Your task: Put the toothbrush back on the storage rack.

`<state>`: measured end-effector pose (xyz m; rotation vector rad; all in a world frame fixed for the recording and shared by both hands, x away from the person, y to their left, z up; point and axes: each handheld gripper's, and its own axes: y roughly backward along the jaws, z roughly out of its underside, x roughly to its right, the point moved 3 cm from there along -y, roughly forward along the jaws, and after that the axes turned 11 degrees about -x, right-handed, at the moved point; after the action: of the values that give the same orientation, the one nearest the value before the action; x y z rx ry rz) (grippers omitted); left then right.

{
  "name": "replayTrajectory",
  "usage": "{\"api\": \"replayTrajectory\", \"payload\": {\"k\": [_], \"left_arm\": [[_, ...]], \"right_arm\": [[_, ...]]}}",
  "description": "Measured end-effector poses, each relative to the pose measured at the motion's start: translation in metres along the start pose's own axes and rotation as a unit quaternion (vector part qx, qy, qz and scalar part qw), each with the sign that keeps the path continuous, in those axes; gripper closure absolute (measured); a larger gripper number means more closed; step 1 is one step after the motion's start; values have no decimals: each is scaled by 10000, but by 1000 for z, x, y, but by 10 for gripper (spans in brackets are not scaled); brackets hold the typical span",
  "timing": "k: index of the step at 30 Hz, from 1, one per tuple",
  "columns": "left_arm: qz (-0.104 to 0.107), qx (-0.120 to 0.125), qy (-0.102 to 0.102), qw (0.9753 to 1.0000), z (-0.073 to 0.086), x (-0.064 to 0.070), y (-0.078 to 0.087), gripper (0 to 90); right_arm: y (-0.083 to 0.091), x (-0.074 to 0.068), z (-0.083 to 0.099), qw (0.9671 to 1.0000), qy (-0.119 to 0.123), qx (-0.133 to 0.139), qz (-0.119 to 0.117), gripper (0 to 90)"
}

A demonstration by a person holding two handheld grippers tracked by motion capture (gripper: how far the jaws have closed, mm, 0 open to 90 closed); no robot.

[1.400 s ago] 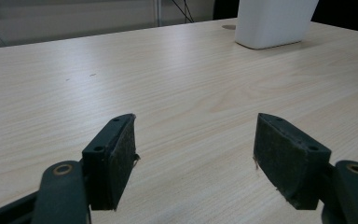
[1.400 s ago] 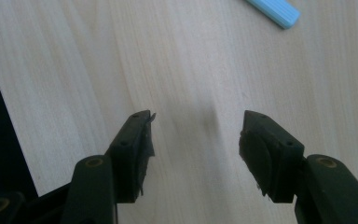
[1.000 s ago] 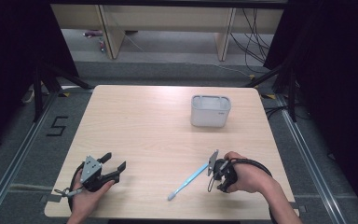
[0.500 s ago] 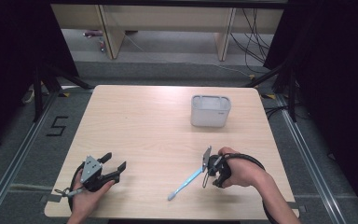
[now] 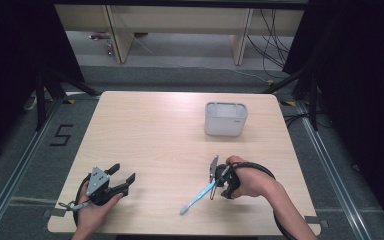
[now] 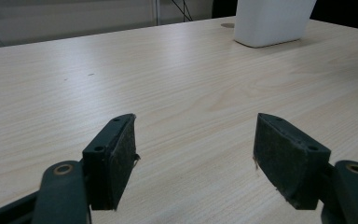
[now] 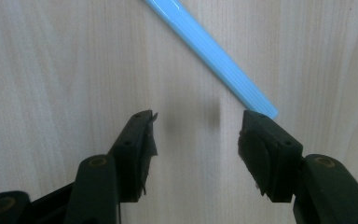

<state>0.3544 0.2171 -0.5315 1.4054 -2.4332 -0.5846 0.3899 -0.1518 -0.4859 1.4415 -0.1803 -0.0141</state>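
Note:
A light blue toothbrush [image 5: 196, 197] lies slanted on the wooden table [image 5: 155, 135], its head toward the front edge. My right gripper [image 5: 216, 184] points down over the handle's upper end, jaws open. In the right gripper view the blue handle [image 7: 214, 53] runs from the top to just beside the right jaw's tip, and the right gripper [image 7: 198, 119] has bare wood between its jaws. My left gripper [image 5: 125, 172] rests open near the front left of the table, and the left gripper [image 6: 193, 123] holds nothing.
A white rectangular container [image 5: 225, 118] stands upright at the back right of the table, and the container [image 6: 272, 21] appears far ahead in the left gripper view. Table edges lie close in front of both hands. Desk legs and cables sit on the floor beyond.
My right gripper has shifted left and tipped down over the toothbrush handle's end. The toothbrush and the left gripper have stayed put.

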Motion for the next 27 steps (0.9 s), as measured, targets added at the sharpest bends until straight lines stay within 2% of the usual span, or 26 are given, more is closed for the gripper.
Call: {"api": "replayTrajectory", "payload": {"k": [1,3,4,7,8,9,12,13,14,15,17,18,19,20,21,24,26,27], "left_arm": [[-1,-1,-4,10000,0,0,0,292],[-3,-3,-10,10000,0,0,0,292],[0,1,-5,10000,0,0,0,292],[19,39,3,10000,0,0,-1,292],[19,39,3,10000,0,0,-1,292],[0,-4,2,10000,0,0,0,292],[-5,-6,6,10000,0,0,0,292],[-4,-2,21,10000,0,0,0,292],[26,58,27,10000,0,0,-1,292],[26,58,27,10000,0,0,-1,292],[29,63,42,10000,0,0,-1,292],[26,56,31,10000,0,0,-1,292],[25,58,29,10000,0,0,-1,292],[25,55,22,10000,0,0,-1,292],[25,55,22,10000,0,0,-1,292],[26,56,30,10000,0,0,-1,292],[28,61,25,10000,0,0,-1,292],[30,60,17,10000,0,0,-1,292]], "right_arm": [[0,1,-2,9999,113,-11,57,452],[1,1,-3,10000,71,-53,32,450],[1,5,-6,9993,320,99,185,450],[2,5,-9,9993,313,101,189,451],[3,3,-10,9996,204,81,152,450],[3,3,-10,9996,204,81,152,450],[3,5,-16,9989,412,151,181,450],[3,5,-16,9989,412,151,181,450],[3,1,-18,9997,240,-16,99,451],[3,2,-19,9994,314,43,109,450],[4,1,-21,9996,275,-13,96,450],[4,3,-23,9990,423,35,147,450],[4,2,-25,9990,420,102,139,450],[5,1,-26,9994,320,32,97,450],[5,1,-28,9990,409,50,143,450],[5,0,-30,9991,397,1,134,450],[3,1,-33,9987,488,70,116,450],[3,0,-34,9988,470,1,110,450]]}}
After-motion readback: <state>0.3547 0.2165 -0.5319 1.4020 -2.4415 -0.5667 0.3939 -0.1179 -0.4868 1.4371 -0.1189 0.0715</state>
